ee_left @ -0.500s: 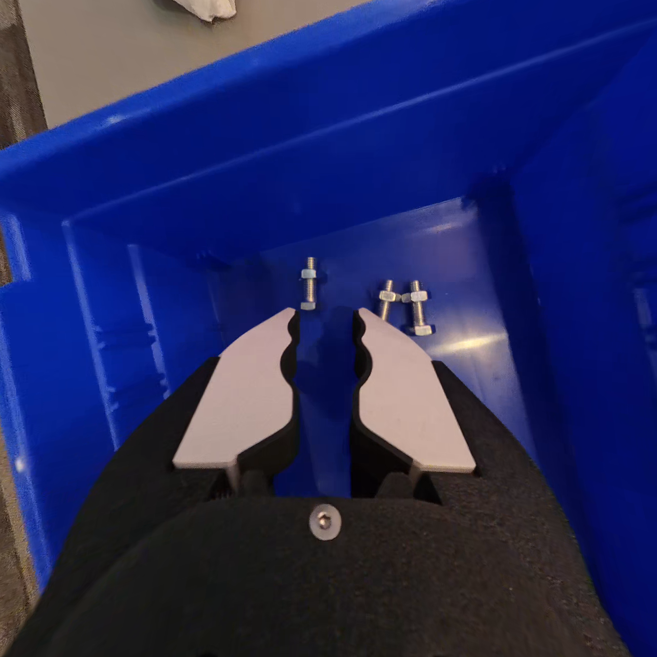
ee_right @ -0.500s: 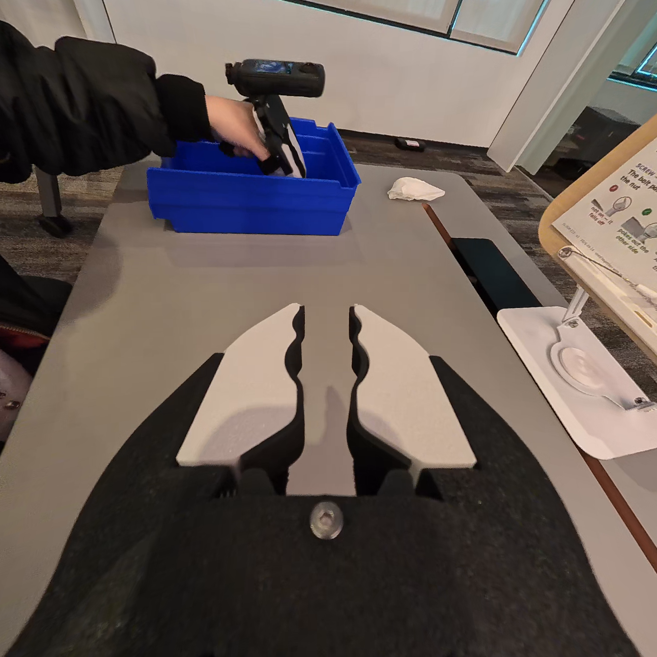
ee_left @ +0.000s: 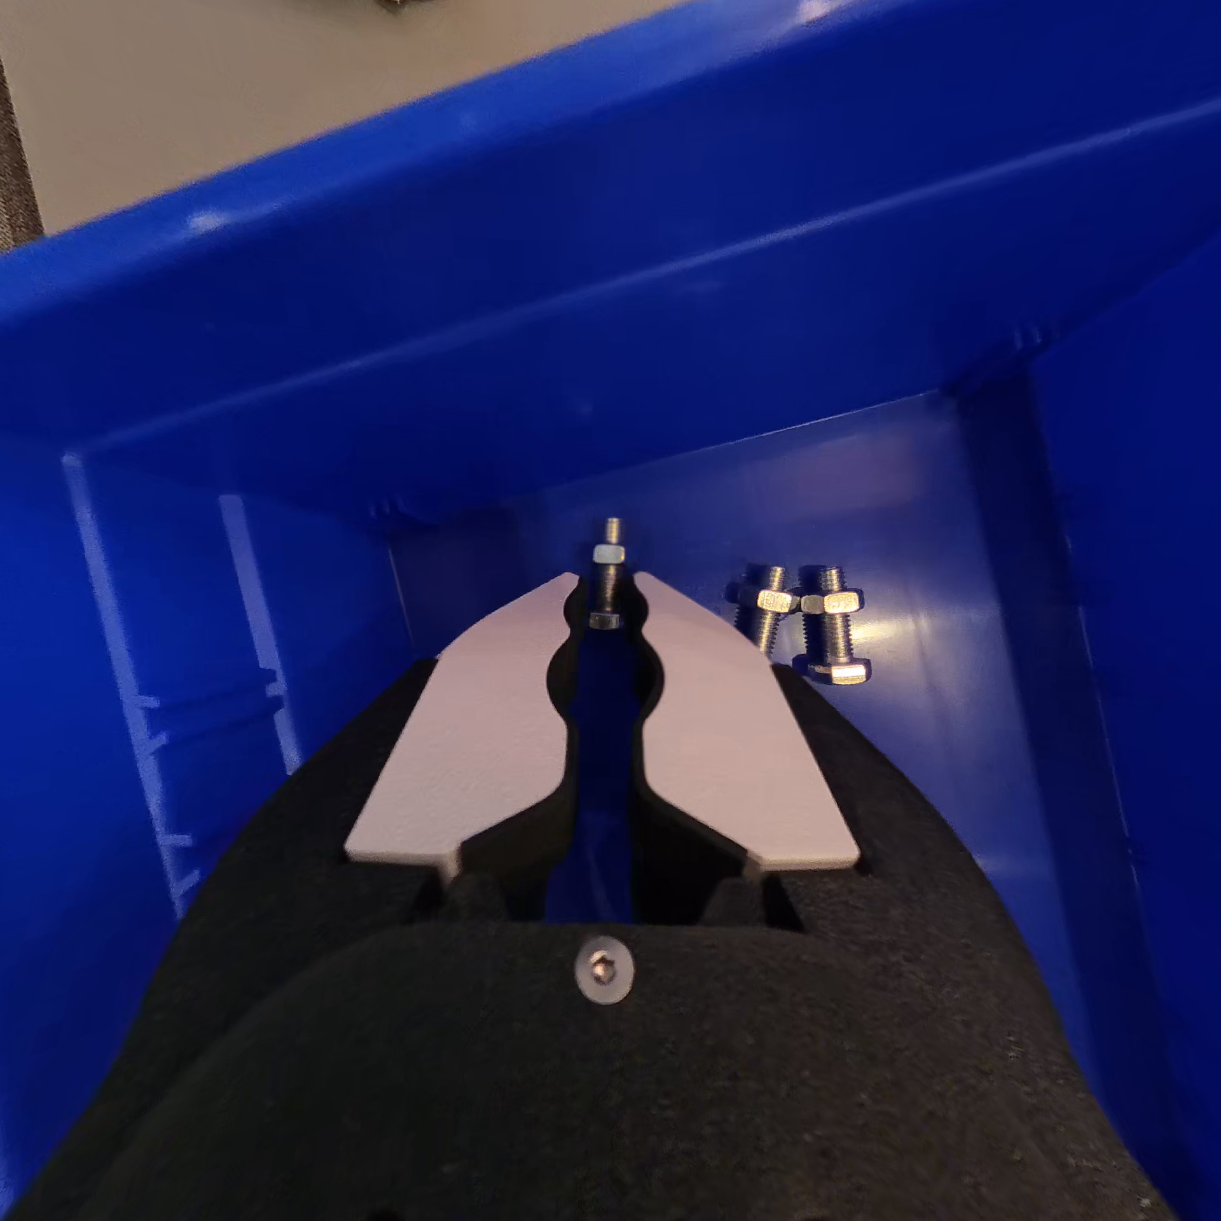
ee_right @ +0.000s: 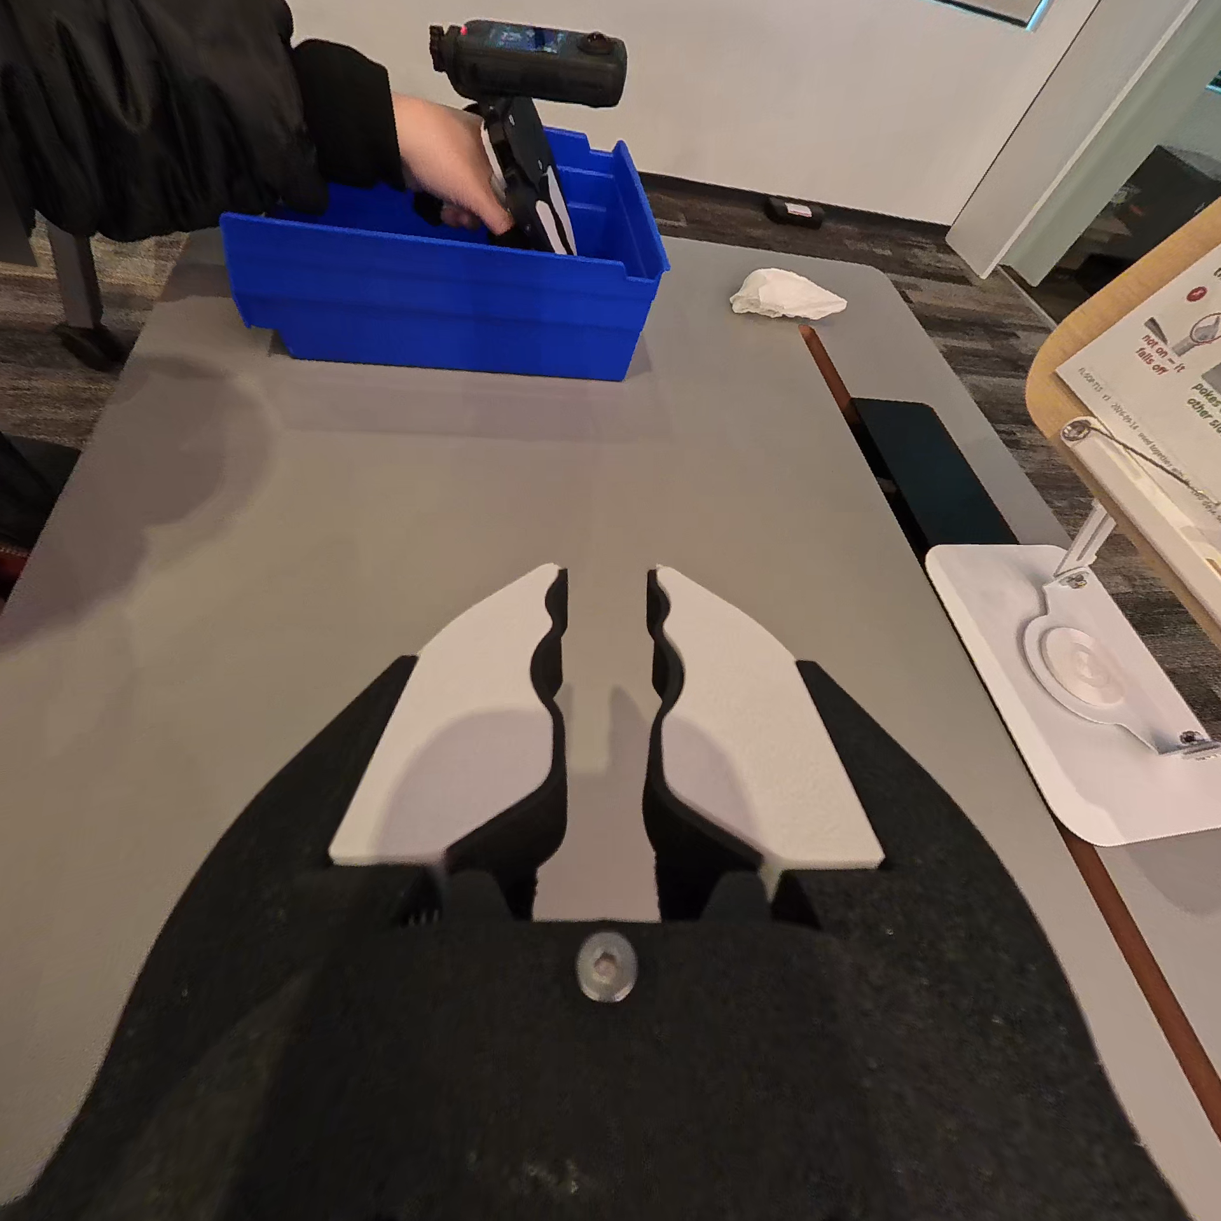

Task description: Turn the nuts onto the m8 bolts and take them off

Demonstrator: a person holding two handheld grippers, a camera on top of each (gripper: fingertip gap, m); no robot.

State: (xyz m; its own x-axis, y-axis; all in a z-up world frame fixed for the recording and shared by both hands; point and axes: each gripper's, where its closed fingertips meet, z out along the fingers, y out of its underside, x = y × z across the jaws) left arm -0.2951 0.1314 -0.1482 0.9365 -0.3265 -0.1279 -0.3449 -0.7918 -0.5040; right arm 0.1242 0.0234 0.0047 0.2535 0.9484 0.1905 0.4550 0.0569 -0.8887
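Here, a bolt with its nut threaded on lies on the blue bin floor, two more just right. Risk: a grip on round threads may let it roll free. Left gripper narrowed, clamping the shank. Right gripper parted, empty, over the table.

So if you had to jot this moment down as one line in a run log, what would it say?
left tool: in blue bin, closed around bolt with nut | right tool: open, empty, over grey table | two more bolts in bin
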